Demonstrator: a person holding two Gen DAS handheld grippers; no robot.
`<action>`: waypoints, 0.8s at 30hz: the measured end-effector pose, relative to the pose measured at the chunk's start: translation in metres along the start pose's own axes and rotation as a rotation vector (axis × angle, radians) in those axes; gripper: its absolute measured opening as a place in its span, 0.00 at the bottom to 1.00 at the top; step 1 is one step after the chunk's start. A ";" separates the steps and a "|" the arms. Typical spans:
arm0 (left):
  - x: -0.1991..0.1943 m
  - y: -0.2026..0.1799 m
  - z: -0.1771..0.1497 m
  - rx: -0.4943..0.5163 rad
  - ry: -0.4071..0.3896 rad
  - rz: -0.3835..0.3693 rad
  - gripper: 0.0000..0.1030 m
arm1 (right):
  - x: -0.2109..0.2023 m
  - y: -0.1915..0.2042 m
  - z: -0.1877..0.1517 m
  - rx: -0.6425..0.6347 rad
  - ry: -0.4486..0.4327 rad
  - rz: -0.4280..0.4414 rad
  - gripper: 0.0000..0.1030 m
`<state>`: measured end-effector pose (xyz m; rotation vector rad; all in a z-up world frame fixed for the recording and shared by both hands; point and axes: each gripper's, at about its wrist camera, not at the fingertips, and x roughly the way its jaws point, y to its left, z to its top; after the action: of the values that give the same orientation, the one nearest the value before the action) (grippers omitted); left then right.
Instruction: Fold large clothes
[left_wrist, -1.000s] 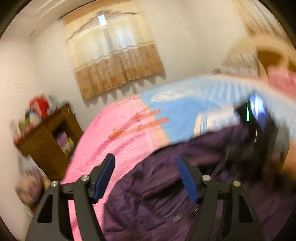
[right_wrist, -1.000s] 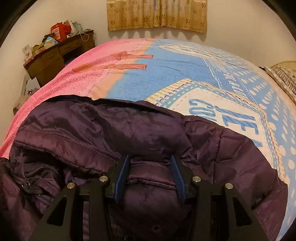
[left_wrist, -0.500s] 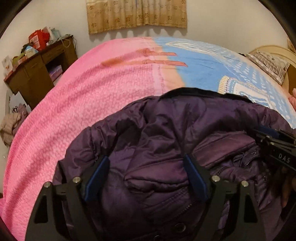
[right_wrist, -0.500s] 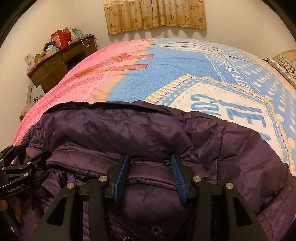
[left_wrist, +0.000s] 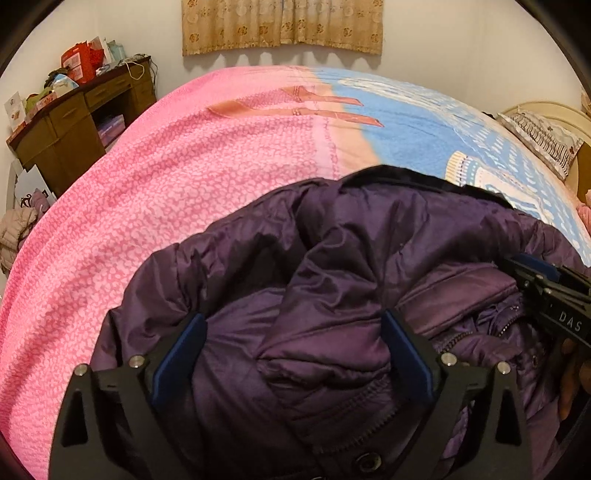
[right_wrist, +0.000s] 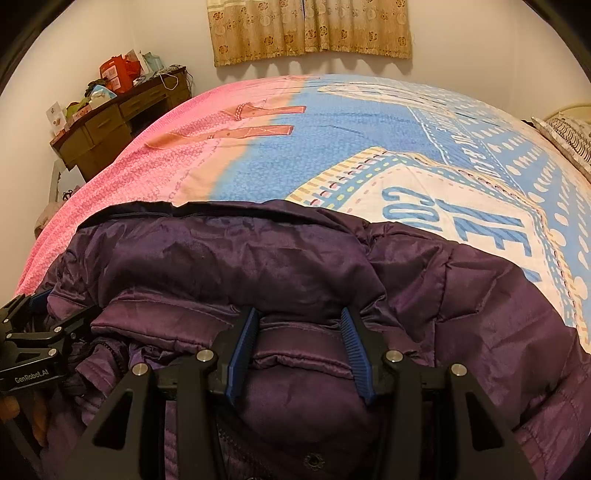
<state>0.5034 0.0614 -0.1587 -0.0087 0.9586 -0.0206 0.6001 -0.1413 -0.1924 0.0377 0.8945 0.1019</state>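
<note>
On the bed (left_wrist: 184, 192), one purple padded jacket (left_wrist: 369, 240) lies bunched, its near part cut off by both frames' lower edges. Two claws work it: the left claw (left_wrist: 291, 354) spread wide over a mound of fabric, the right claw (right_wrist: 299, 350) pinching a fold. Clutter on the wooden desk (right_wrist: 107, 122) is too small to tell.
</note>
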 end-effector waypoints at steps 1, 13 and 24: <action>0.000 0.001 0.000 -0.003 0.002 -0.003 0.96 | 0.000 0.000 0.000 -0.001 0.000 -0.001 0.47; 0.005 0.000 0.003 -0.004 0.004 -0.002 0.98 | 0.000 0.002 0.000 -0.008 0.001 -0.009 0.47; 0.006 -0.001 0.002 0.001 0.002 0.004 0.99 | 0.001 0.004 0.001 -0.015 0.003 -0.020 0.48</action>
<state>0.5085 0.0601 -0.1623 -0.0065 0.9608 -0.0176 0.6008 -0.1371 -0.1923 0.0147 0.8971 0.0898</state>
